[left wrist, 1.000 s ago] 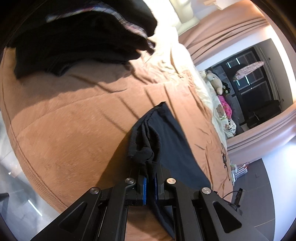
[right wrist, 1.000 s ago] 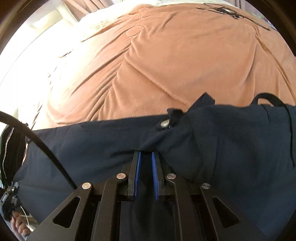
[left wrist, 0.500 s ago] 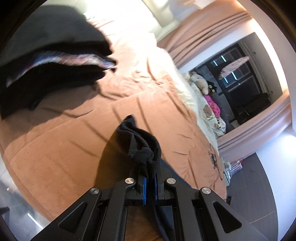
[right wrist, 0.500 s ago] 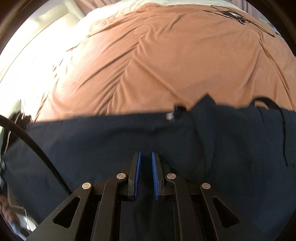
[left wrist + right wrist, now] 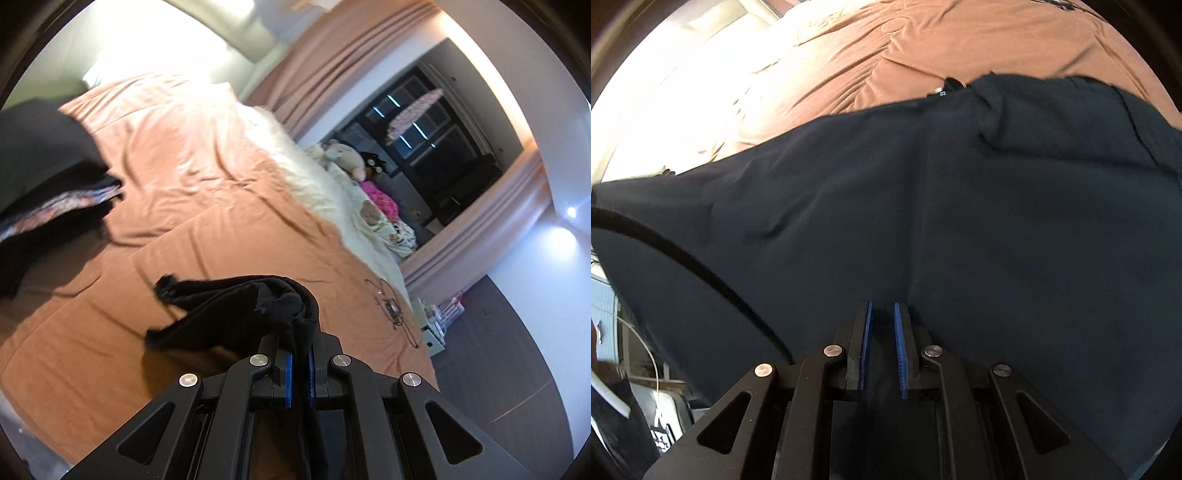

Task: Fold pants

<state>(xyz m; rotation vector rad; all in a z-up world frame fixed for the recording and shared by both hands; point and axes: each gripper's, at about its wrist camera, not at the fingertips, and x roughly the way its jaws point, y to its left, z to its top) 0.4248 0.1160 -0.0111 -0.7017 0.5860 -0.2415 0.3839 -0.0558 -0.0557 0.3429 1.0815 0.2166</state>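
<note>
Slippage is the main worry in the left wrist view: the left tool (image 5: 298, 365) is nearly closed on a bunched hem of the dark pants (image 5: 258, 306), lifted above the orange bed (image 5: 221, 206). A thick wad could creep out of the blue pads. Nearby, the pile of dark clothes (image 5: 48, 177) might be brushed.

From the right wrist view, the right tool (image 5: 882, 350) is almost closed on the pants (image 5: 960, 221), which spread across the bed (image 5: 960, 40). A black cable (image 5: 701, 273) crosses the cloth and might snag the fold.
</note>
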